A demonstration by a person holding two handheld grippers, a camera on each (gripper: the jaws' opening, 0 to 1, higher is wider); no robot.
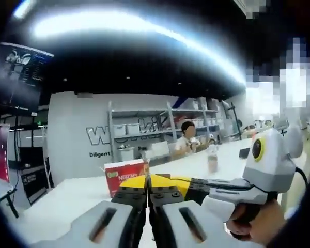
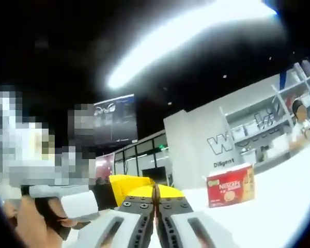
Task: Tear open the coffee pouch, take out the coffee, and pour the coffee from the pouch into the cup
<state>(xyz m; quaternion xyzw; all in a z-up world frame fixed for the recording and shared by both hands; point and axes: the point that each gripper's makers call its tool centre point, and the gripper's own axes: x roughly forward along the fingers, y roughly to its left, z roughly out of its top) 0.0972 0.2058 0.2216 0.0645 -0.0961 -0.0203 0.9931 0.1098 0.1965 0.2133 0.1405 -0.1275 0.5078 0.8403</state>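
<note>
Low in the left gripper view, the left gripper is clamping a yellow coffee pouch. At bottom centre of the right gripper view, the right gripper is pinching it too, its jaws closed on the pouch. A red coffee box is sitting on the white table at that view's lower right.

A white counter stretches away toward a distant wall. A red coffee box stands upright on it; in the left gripper view it sits at about 9 o'clock from the picture's centre. A clear bottle stands farther back, at 3 o'clock from the box and well apart from it. In the right gripper view the same box stands on the counter.
</note>
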